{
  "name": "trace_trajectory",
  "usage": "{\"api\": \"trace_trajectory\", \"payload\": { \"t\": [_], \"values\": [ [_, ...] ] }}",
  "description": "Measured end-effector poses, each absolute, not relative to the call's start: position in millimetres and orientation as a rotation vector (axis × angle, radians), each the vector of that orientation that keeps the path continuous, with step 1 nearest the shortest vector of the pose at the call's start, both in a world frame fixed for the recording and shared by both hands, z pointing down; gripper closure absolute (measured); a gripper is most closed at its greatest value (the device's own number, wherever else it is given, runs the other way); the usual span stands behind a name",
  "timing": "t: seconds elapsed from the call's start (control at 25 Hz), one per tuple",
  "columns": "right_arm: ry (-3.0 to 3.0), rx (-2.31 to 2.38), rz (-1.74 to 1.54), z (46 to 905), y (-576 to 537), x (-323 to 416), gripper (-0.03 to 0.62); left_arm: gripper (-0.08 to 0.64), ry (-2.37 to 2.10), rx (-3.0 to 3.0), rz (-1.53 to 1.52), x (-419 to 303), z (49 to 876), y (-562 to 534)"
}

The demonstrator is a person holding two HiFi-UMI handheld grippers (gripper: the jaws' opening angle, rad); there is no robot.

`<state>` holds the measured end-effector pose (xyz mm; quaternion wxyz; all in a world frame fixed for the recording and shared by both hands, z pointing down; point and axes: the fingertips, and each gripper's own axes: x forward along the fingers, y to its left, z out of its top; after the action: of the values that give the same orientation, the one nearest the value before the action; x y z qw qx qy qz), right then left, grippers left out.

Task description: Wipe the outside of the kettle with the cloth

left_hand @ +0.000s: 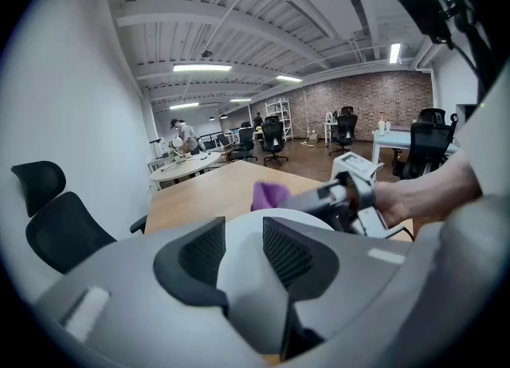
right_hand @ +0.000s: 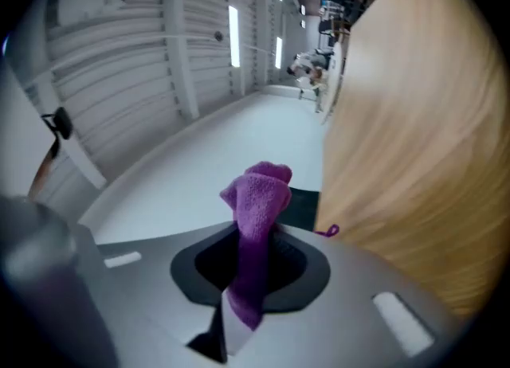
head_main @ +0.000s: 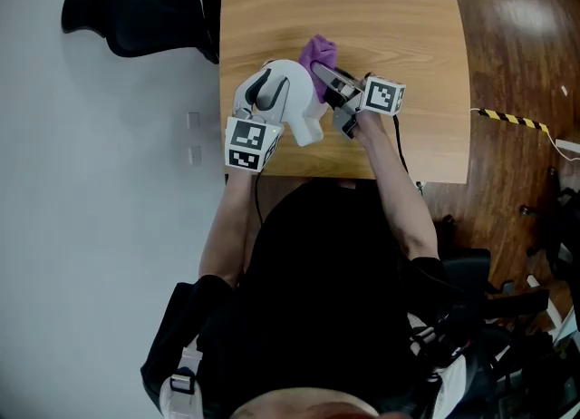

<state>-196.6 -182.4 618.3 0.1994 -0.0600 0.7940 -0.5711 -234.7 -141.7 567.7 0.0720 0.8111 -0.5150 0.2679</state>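
Kettle (head_main: 288,91), white with a dark handle on top, stands on the desk (head_main: 362,9) close to the near left corner. The left tool (left_hand: 243,235) is closed on it: in the left gripper view the two dark jaws stand only a little apart, with a white part of the kettle filling the gap and both pads against it. Which part of the kettle that is I cannot tell, since the tool's body hides everything below.

The right tool (right_hand: 253,259) is clamped on the purple cloth (right_hand: 259,199). A narrow fold is pinched between its jaws and the rest bunches up beyond the tips. In the head view the cloth sits at the kettle's far right side, the tool reaching in from the right. It looks pressed to the kettle wall, though the tool covers the line of contact.

The right gripper view is tilted and shows cloth, desk and floor, but not the kettle.
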Motion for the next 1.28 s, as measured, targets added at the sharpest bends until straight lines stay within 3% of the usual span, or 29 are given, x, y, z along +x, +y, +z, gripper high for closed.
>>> {"api": "trace_trajectory", "payload": {
  "t": [0.2,0.56,0.68,0.84,0.96,1.08,1.28],
  "values": [
    [2.273,-0.443,-2.011,763.9,-170.6,-200.0,0.548,0.520,-1.516,2.501,0.827,-230.1,570.6,-140.8],
    [2.102,-0.558,-2.086,815.1,-103.3,-181.2,0.548,0.549,-1.183,2.731,0.788,-241.4,569.1,-172.5],
    [2.033,-0.559,-1.917,763.8,-122.7,-160.1,0.548,0.499,-1.339,2.593,0.705,-249.0,554.5,-181.1],
    [1.853,-0.313,-1.459,605.5,-148.3,-139.4,0.548,0.479,-1.522,2.428,0.707,-253.2,559.1,-160.3],
    [1.783,-0.265,-1.417,579.2,-138.8,-154.7,0.548,0.431,-1.533,2.356,0.855,-251.6,581.9,-147.6],
    [1.792,-0.395,-1.477,634.2,-138.5,-162.8,0.548,0.463,-1.531,2.360,0.853,-246.9,582.7,-144.2],
    [1.699,-0.790,-1.986,814.6,-123.2,-174.5,0.549,0.466,-1.540,2.395,0.831,-240.5,580.1,-142.1]
  ]
}}
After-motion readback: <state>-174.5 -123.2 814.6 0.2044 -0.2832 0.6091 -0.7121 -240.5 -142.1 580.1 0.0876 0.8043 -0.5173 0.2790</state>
